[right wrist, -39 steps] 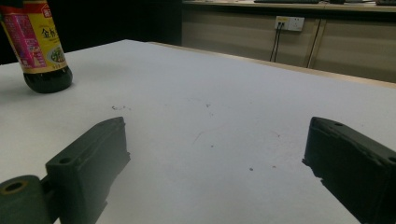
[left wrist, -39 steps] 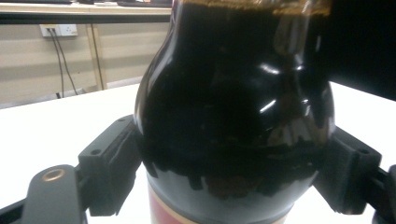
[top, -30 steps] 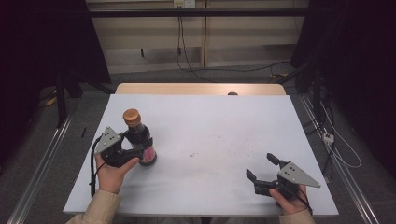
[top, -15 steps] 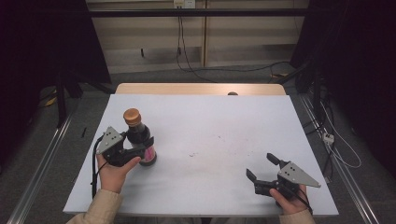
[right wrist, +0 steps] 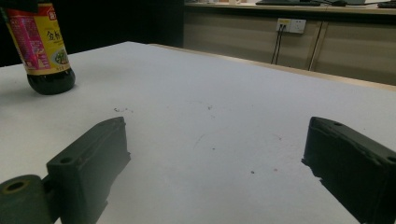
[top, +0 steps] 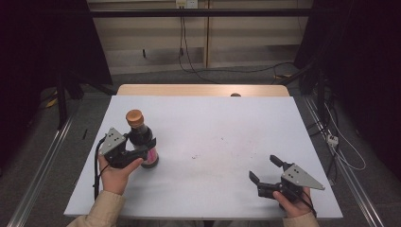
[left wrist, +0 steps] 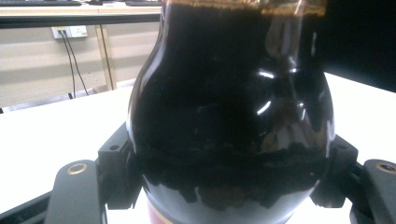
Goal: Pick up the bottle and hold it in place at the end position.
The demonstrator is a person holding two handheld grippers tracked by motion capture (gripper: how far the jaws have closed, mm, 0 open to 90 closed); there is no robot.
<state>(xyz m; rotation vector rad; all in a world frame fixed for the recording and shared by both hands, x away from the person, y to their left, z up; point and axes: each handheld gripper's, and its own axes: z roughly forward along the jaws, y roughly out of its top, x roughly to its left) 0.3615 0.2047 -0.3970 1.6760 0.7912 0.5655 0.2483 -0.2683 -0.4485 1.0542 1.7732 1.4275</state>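
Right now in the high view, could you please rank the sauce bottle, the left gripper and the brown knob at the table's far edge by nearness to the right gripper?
From the right gripper:
1. Sauce bottle, left side of the table.
2. Left gripper, clamped on the bottle, just beyond it; nearly tied.
3. Brown knob, far edge.

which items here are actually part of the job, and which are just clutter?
In the job:
- dark sauce bottle, upright, clamped in the left gripper
- right gripper, jaws open, holding nothing

Lying about:
- small brown object at the white table's far edge
- cables on the floor behind
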